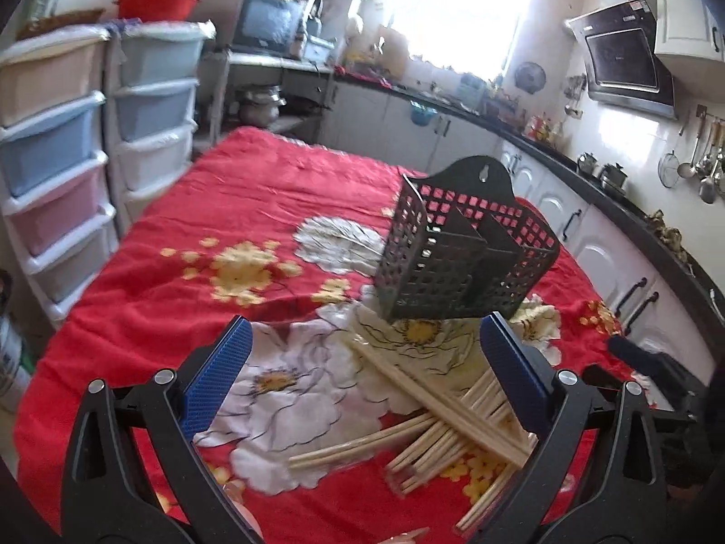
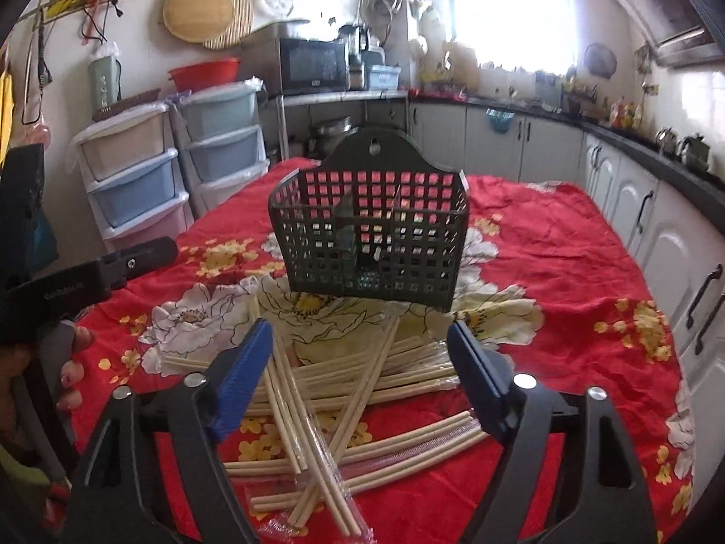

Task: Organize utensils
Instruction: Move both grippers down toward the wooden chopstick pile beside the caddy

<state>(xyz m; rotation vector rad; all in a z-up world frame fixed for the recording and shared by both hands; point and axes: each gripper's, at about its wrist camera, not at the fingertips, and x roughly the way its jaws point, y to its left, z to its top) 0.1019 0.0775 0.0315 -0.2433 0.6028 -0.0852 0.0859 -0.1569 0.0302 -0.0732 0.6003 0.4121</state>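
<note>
A black lattice utensil holder (image 1: 466, 254) (image 2: 376, 235) with inner dividers stands on the red floral tablecloth (image 1: 217, 208). In front of it lies a loose heap of pale wooden chopsticks (image 1: 435, 426) (image 2: 344, 403), some in clear wrappers. My left gripper (image 1: 362, 340) hovers open above the left part of the heap, nothing between its blue pads. My right gripper (image 2: 360, 340) is open over the heap, its fingers apart with chopsticks below them but none pinched. The left gripper's body (image 2: 90, 272) and the hand holding it show at the left edge of the right wrist view.
Stacked plastic drawer units (image 1: 59, 145) (image 2: 136, 172) stand at the table's far left. White cabinets under a black counter (image 1: 625, 245) (image 2: 657, 208) run along the right side. A microwave (image 2: 312, 65) and red basin (image 2: 204, 72) sit at the back.
</note>
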